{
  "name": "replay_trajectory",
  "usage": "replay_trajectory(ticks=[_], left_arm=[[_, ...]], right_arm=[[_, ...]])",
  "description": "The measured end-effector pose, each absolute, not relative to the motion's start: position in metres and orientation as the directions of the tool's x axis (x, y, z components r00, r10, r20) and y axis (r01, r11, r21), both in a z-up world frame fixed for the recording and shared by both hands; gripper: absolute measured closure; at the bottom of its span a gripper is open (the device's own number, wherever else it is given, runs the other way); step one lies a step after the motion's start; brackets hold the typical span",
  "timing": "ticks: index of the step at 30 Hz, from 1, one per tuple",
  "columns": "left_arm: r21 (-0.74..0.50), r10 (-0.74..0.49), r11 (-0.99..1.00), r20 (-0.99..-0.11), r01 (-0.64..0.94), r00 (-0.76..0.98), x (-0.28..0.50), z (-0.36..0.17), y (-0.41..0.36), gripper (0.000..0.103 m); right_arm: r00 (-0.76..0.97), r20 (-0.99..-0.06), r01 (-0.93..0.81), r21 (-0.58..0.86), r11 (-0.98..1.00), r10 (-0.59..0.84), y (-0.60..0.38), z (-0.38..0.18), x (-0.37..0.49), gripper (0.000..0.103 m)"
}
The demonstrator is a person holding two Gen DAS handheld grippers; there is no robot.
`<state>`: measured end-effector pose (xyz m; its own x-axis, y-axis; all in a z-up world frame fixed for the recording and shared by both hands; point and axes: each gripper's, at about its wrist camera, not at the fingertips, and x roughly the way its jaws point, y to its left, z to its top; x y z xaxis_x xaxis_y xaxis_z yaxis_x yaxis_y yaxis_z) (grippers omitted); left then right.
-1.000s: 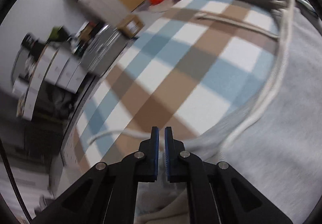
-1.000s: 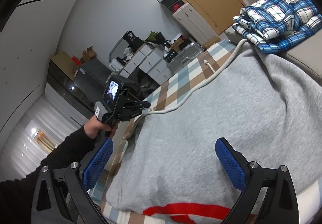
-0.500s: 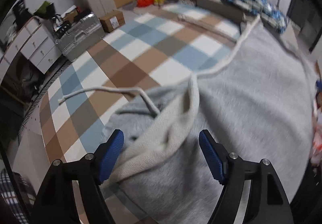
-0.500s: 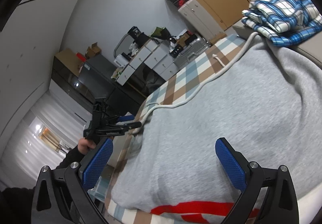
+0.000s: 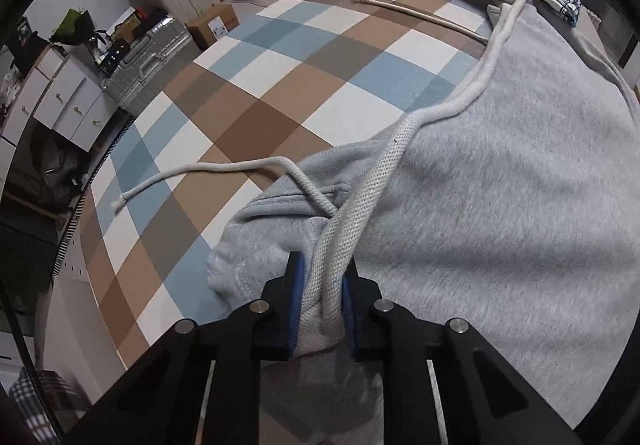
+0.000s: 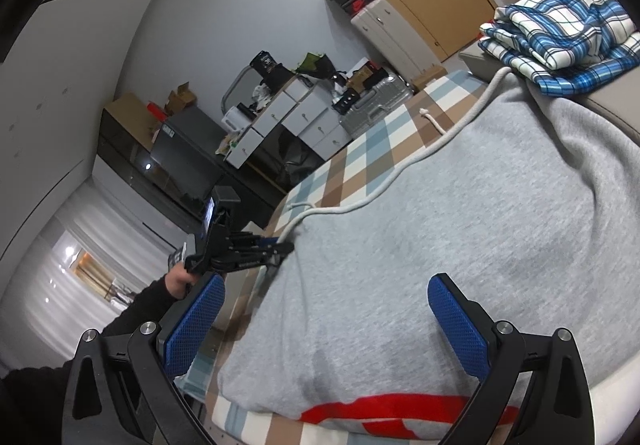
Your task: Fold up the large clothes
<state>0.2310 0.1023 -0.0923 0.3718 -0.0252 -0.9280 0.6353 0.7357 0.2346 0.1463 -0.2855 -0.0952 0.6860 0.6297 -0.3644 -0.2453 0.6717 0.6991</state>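
Observation:
A large grey sweat garment (image 5: 500, 205) lies spread on a checked bedspread (image 5: 280, 85), with a thick white drawstring (image 5: 400, 149) running along its edge. My left gripper (image 5: 320, 281) points down at the garment's near corner. Its jaws are closing, and the blue pads press on a bunch of grey cloth and the cord. In the right wrist view that left gripper (image 6: 286, 247), held by a hand in a dark sleeve, sits at the garment's (image 6: 460, 225) far left corner. My right gripper (image 6: 326, 283) hovers open over the garment's near edge, nothing between its fingers.
Folded blue plaid clothes (image 6: 560, 37) lie on a grey block at the bed's far end. A red band (image 6: 400, 409) shows under the garment's near edge. Beside the bed stand a silver suitcase (image 5: 148, 41), a cardboard box (image 5: 212, 23) and white drawers (image 5: 68, 105).
My left gripper, shut on nothing above the bed a second ago, opened wide over the garment's corner and has now closed on the cloth and cord. The right gripper has stayed put.

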Motion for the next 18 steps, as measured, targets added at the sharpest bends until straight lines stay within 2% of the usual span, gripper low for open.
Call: replay_trajectory(ticks=[3, 5, 8, 12, 16, 18], left_arm=[[0.213, -0.037, 0.744, -0.933, 0.633, 0.357, 0.237, -0.083, 0.106, 0.091], [0.251, -0.031, 0.735, -0.916, 0.630, 0.401, 0.237, -0.068, 0.109, 0.100], [0.212, -0.057, 0.774, -0.915, 0.597, 0.399, 0.249, -0.053, 0.122, 0.100], [0.323, 0.087, 0.783, -0.903, 0.532, 0.420, 0.269, -0.080, 0.131, 0.100], [0.368, 0.178, 0.809, -0.897, 0.458, 0.405, 0.282, -0.108, 0.147, 0.100], [0.353, 0.178, 0.834, -0.900, 0.425, 0.399, 0.282, -0.105, 0.155, 0.100]], right_arm=[[0.682, -0.366, -0.253, 0.694, 0.674, 0.633, -0.282, -0.094, 0.146, 0.000], [0.678, -0.369, -0.258, 0.691, 0.675, 0.636, -0.279, -0.093, 0.146, 0.000], [0.674, -0.372, -0.266, 0.684, 0.679, 0.639, -0.277, -0.093, 0.144, 0.000], [0.669, -0.373, -0.261, 0.692, 0.673, 0.643, -0.275, -0.096, 0.146, 0.000], [0.670, -0.357, -0.269, 0.701, 0.661, 0.651, -0.274, -0.094, 0.143, 0.000], [0.673, -0.362, -0.276, 0.686, 0.673, 0.645, -0.275, -0.091, 0.139, 0.000]])
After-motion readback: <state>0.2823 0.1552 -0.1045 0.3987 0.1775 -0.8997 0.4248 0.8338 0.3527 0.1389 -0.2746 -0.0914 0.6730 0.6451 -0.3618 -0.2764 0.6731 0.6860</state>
